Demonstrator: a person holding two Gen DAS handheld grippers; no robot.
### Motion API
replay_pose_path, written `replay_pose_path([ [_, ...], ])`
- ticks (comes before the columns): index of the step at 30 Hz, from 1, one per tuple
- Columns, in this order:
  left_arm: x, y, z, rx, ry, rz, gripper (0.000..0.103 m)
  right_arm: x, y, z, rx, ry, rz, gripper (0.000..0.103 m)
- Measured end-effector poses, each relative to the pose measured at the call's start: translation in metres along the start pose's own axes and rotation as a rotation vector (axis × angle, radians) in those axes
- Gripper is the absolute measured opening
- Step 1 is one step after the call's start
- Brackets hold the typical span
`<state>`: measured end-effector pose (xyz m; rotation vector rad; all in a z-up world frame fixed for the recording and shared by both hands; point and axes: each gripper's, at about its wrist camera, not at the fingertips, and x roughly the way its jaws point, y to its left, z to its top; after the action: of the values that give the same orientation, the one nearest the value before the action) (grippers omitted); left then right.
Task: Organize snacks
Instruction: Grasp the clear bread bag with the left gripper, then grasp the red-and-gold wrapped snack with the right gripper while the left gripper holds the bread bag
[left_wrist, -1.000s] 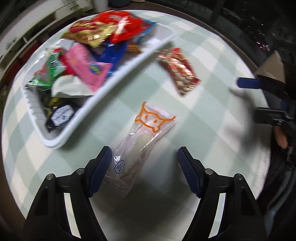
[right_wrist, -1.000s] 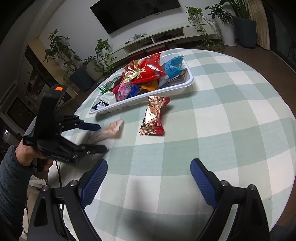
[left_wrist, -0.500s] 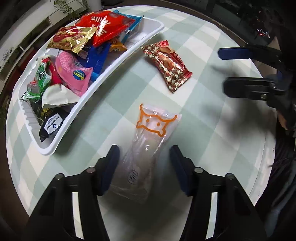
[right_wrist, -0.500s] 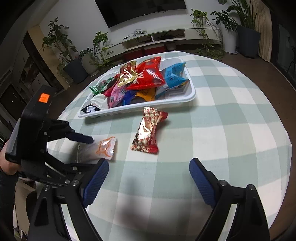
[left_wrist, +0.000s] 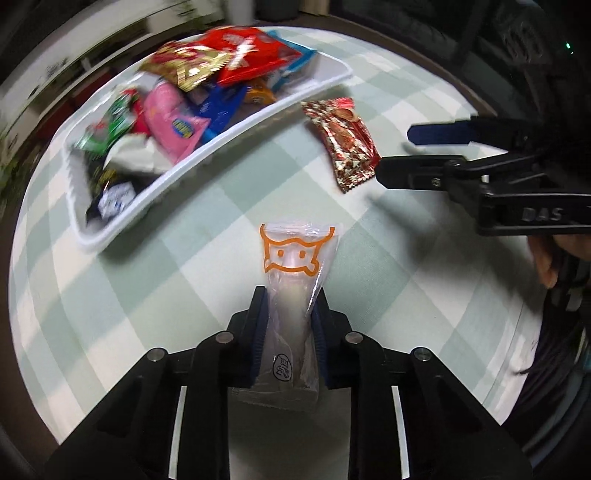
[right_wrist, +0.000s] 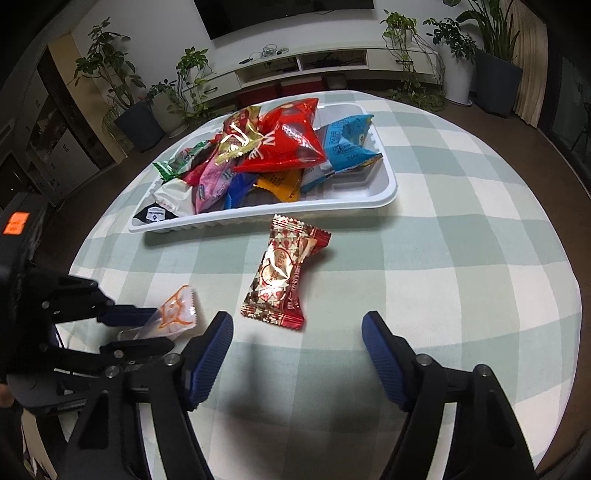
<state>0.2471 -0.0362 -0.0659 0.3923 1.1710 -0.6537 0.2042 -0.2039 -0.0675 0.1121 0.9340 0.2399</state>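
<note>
A clear packet with an orange face print (left_wrist: 295, 254) lies on the checked tablecloth. My left gripper (left_wrist: 290, 295) points steeply down over it, its jaws closing, with both blue pads pressed against the packet's sides. The right wrist view shows that packet (right_wrist: 177, 314) between the left gripper's (right_wrist: 155, 328) fingers. A red-and-gold snack packet (right_wrist: 284, 273) lies just ahead of my right gripper (right_wrist: 297, 325). Its jaws are closing with nothing between them. The white tray (right_wrist: 229, 221) behind holds several bright snack packets.
The round table's edge curves close behind both grippers. The tray (left_wrist: 92, 236) takes up the far left of the table. A hand (left_wrist: 546, 266) holds the right gripper (left_wrist: 399, 151) beside the red-and-gold packet (left_wrist: 343, 144). Potted plants and a low TV unit stand beyond.
My left jaws have come together from wide apart onto the clear packet. The right gripper has moved nearer the red-and-gold packet and its jaws have narrowed a little.
</note>
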Motion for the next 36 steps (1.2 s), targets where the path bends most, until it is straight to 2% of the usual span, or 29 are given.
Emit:
replay_pose_path([
  [8, -0.016, 0.018, -0.047, -0.27, -0.117, -0.039, 0.02, 0.018, 0.013, 0.014, -0.033, 0.011, -0.028, 0.069],
  [13, -0.029, 0.02, -0.071, -0.385, -0.169, -0.044, 0.02, 0.035, 0.027, 0.025, -0.064, 0.037, -0.063, 0.067],
  [16, -0.031, 0.016, -0.076, -0.408, -0.189, -0.035, 0.02, 0.041, 0.037, 0.029, -0.094, 0.043, -0.098, 0.064],
  [20, -0.03, 0.008, -0.076, -0.407, -0.203, -0.021, 0.02, 0.044, 0.047, 0.028, -0.152, 0.042, -0.147, 0.048],
  [23, -0.03, 0.007, -0.077, -0.408, -0.211, -0.014, 0.02, 0.039, 0.043, 0.025, -0.152, 0.039, -0.147, 0.035],
  [27, -0.029, 0.007, -0.078, -0.415, -0.217, -0.019, 0.02, 0.031, 0.033, 0.016, -0.133, 0.044, -0.12, 0.024],
  [36, -0.03, 0.007, -0.081, -0.432, -0.231, -0.04, 0.02, 0.003, 0.014, -0.008, -0.031, -0.008, -0.02, 0.022],
])
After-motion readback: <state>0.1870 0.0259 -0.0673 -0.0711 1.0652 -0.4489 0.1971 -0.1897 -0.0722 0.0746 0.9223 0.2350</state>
